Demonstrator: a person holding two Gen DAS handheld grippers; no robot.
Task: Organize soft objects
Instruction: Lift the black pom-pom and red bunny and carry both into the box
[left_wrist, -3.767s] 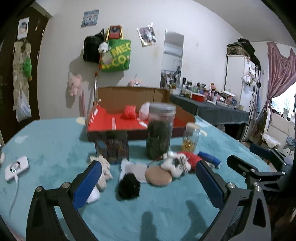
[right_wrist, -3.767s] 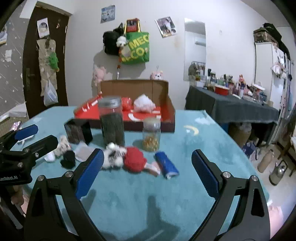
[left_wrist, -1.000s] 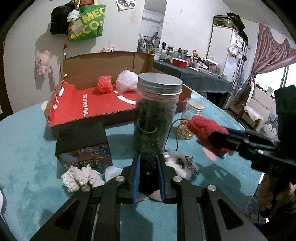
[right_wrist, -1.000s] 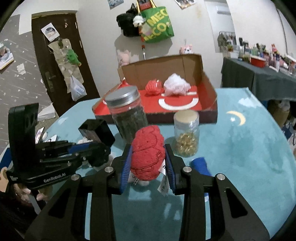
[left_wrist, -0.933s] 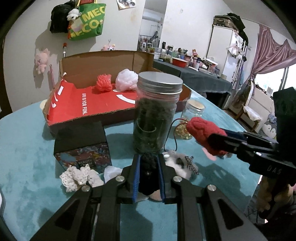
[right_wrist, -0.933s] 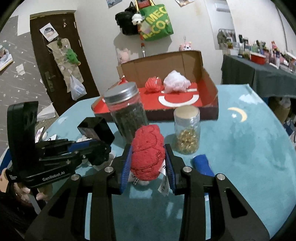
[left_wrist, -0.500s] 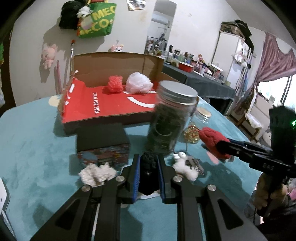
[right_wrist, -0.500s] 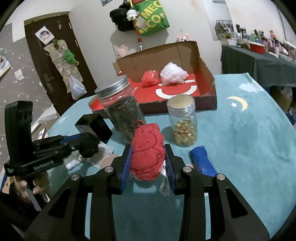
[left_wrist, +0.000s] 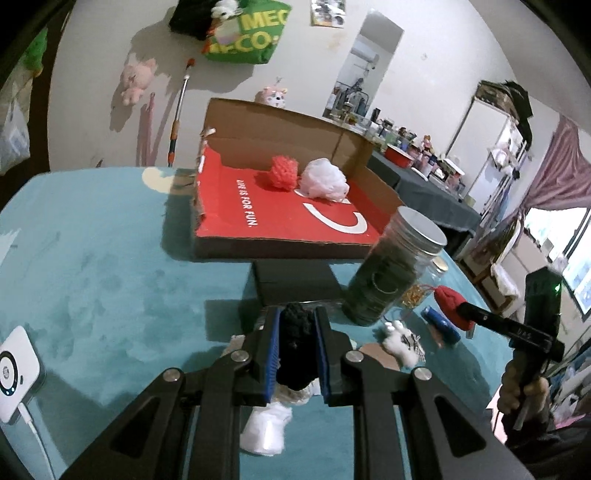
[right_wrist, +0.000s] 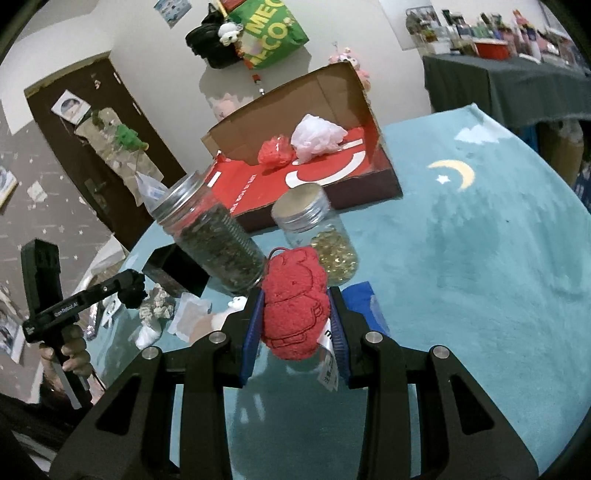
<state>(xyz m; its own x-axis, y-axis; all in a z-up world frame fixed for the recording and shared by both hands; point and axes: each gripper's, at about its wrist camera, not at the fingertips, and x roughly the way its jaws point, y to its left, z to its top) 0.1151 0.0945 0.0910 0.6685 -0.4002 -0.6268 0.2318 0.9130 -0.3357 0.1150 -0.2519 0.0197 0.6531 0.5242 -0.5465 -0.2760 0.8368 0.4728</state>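
My left gripper (left_wrist: 295, 345) is shut on a black knitted soft piece (left_wrist: 295, 350) and holds it above the teal table. My right gripper (right_wrist: 295, 317) is shut on a red soft toy (right_wrist: 293, 306) with a white tag, also lifted. The open cardboard box (left_wrist: 273, 218) with a red floor lies beyond both and holds a red mesh ball (left_wrist: 283, 176) and a white soft ball (left_wrist: 325, 184). The box also shows in the right wrist view (right_wrist: 258, 192). A white plush (left_wrist: 400, 341), a white lacy piece (right_wrist: 155, 306) and a blue roll (right_wrist: 364, 299) lie on the table.
A tall jar of dark leaves (left_wrist: 391, 273) and a small jar of gold beads (right_wrist: 321, 240) stand between the grippers and the box. A black cube box (left_wrist: 295, 280) sits in front of the box. A white device (left_wrist: 14, 369) with a cable lies at the left.
Both grippers closed on their soft objects and lifted them. Over the last second both have risen higher and tilted toward the box, the left one shifting left.
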